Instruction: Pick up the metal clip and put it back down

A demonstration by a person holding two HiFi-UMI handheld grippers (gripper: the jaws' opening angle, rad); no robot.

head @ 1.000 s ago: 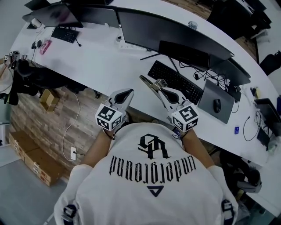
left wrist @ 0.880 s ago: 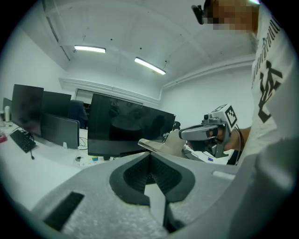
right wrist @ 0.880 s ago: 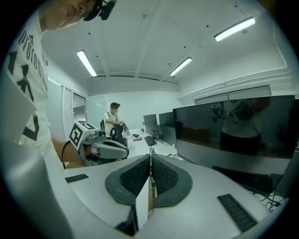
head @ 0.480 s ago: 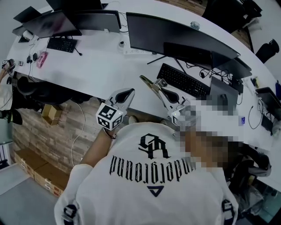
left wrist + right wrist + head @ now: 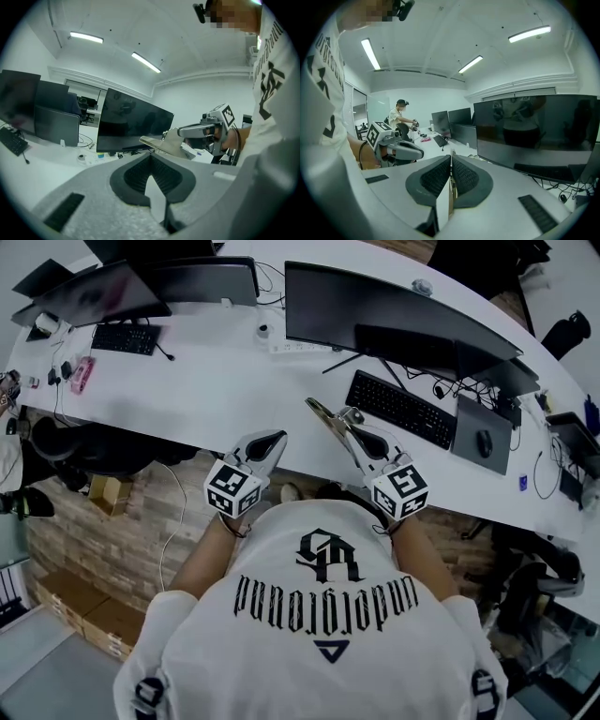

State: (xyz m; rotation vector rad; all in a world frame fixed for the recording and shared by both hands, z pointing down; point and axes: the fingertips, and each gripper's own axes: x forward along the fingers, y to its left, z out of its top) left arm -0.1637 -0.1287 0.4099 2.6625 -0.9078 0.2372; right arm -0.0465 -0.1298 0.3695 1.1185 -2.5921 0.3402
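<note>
The metal clip (image 5: 324, 417) is a flat, pale brass-coloured piece sticking out up and left from my right gripper (image 5: 345, 418), which is shut on it above the near edge of the white desk (image 5: 216, 381). In the right gripper view the clip (image 5: 451, 190) shows edge-on, pinched between the black pads. My left gripper (image 5: 273, 439) hangs a little to the left over the desk edge, shut, with nothing in it. From the left gripper view, its jaws (image 5: 151, 155) meet at the tip, and the clip (image 5: 159, 143) and the right gripper (image 5: 206, 132) are seen beyond.
A black keyboard (image 5: 403, 409), a mouse (image 5: 484, 442) on a dark pad and wide monitors (image 5: 394, 310) stand on the curved desk to the right and behind. More monitors (image 5: 131, 282) are at the far left. Cardboard boxes (image 5: 70, 610) lie on the floor. Another person (image 5: 401, 117) sits far off.
The head camera has shifted, so the desk sits a little differently in view. Both grippers hold nearly the same pose, the right one still gripping the clip.
</note>
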